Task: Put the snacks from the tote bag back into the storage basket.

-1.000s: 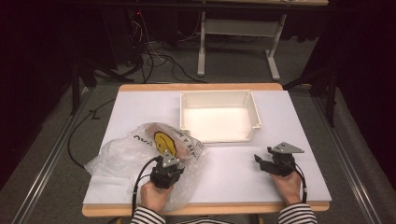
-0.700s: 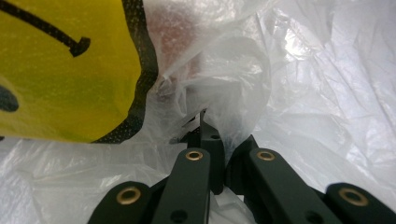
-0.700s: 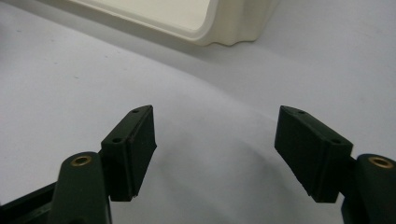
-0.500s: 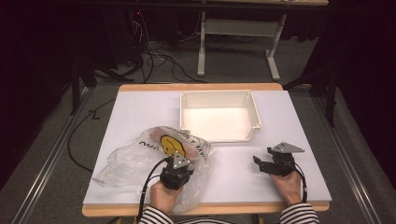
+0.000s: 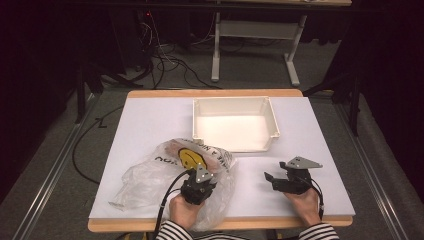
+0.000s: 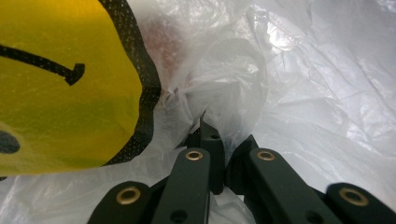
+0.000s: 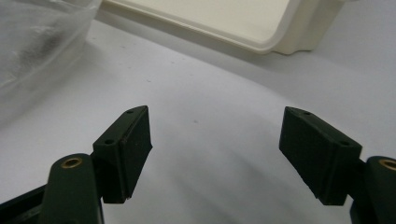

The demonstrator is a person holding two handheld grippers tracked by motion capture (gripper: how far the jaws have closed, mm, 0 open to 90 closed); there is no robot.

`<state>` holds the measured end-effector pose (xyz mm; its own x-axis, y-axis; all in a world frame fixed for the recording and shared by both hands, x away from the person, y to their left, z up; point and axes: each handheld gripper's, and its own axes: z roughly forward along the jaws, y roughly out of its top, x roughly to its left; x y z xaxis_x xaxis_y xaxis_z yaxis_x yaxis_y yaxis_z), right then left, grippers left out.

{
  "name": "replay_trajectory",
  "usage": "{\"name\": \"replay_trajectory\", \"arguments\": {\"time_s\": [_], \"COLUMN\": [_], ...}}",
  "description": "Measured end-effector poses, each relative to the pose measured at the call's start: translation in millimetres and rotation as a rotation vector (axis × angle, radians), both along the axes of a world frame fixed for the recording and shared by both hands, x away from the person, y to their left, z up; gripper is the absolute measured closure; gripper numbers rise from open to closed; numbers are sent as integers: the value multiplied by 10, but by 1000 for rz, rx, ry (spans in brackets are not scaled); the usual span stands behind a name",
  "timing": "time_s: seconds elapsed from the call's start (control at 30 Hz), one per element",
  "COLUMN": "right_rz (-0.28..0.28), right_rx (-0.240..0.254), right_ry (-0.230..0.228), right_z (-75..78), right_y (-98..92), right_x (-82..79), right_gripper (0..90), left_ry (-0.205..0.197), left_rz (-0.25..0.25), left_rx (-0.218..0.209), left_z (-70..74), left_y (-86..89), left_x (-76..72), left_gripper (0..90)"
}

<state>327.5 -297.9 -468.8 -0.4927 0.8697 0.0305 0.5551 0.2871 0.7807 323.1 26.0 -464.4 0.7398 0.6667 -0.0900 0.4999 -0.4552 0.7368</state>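
Cables [image 5: 165, 60] and desk legs [image 5: 216, 50] behind table [image 5: 150, 120]

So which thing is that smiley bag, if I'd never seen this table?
Start at the white table, then the cream tray at its middle. Just in front and left of the tray lies a crumpled clear plastic bag, pinched by the left tool. Its yellow smiley face sets it apart.

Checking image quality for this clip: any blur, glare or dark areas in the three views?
High view: table evenly lit, surroundings dark. Left gripper view: plastic bag glary and soft up close. Right gripper view: white bin slightly blurred, jaws sharp.
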Motion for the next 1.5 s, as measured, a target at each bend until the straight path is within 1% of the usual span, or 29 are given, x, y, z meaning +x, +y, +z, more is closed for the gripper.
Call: {"name": "replay_trajectory", "arguments": {"time_s": [0.07,0.13,0.27,0.3,0.47,0.6,0.77,0.97,1.07,1.1,1.17,1.27,1.3,1.37,1.4,1.47,1.5], "right_rz": [3,8,16,33,62,68,92,116,118,129,136,153,152,164,169,189,197], "right_rx": [10,3,14,23,36,51,66,71,78,76,61,48,44,34,26,-12,-21], "right_ry": [11,4,0,-1,-2,11,26,34,57,69,83,96,108,106,111,117,124], "right_z": [11,21,45,67,104,131,123,115,97,87,61,12,2,-12,-16,-30,-36], "right_y": [37,71,124,164,238,311,408,489,510,513,524,536,550,574,594,627,643], "right_x": [3,9,4,-3,11,25,54,79,93,101,109,130,130,130,126,122,117], "right_gripper": [249,246,243,240,231,231,229,230,245,258,281,332,353,394,421,489,519], "left_ry": [1,3,4,-1,3,1,7,2,-8,-6,1,-13,-14,-15,-20,-23,-38], "left_rz": [-6,-8,-18,-23,-35,-53,-59,-87,-96,-95,-93,-85,-80,-70,-63,-59,-45], "left_rx": [-3,-3,4,5,-6,-6,-10,-5,-1,-5,-6,-4,-8,-13,-13,-10,-4], "left_z": [-2,-4,4,9,1,-6,-14,-9,-17,-19,-9,43,54,90,111,134,183], "left_y": [-36,-82,-134,-170,-251,-331,-400,-525,-547,-528,-486,-404,-383,-323,-290,-256,-182], "left_x": [-3,-6,-1,2,5,7,5,-3,-10,-7,-12,-62,-71,-94,-107,-118,-142], "left_gripper": [893,893,893,893,893,892,892,891,886,873,807,708,667,607,577,526,502]}}
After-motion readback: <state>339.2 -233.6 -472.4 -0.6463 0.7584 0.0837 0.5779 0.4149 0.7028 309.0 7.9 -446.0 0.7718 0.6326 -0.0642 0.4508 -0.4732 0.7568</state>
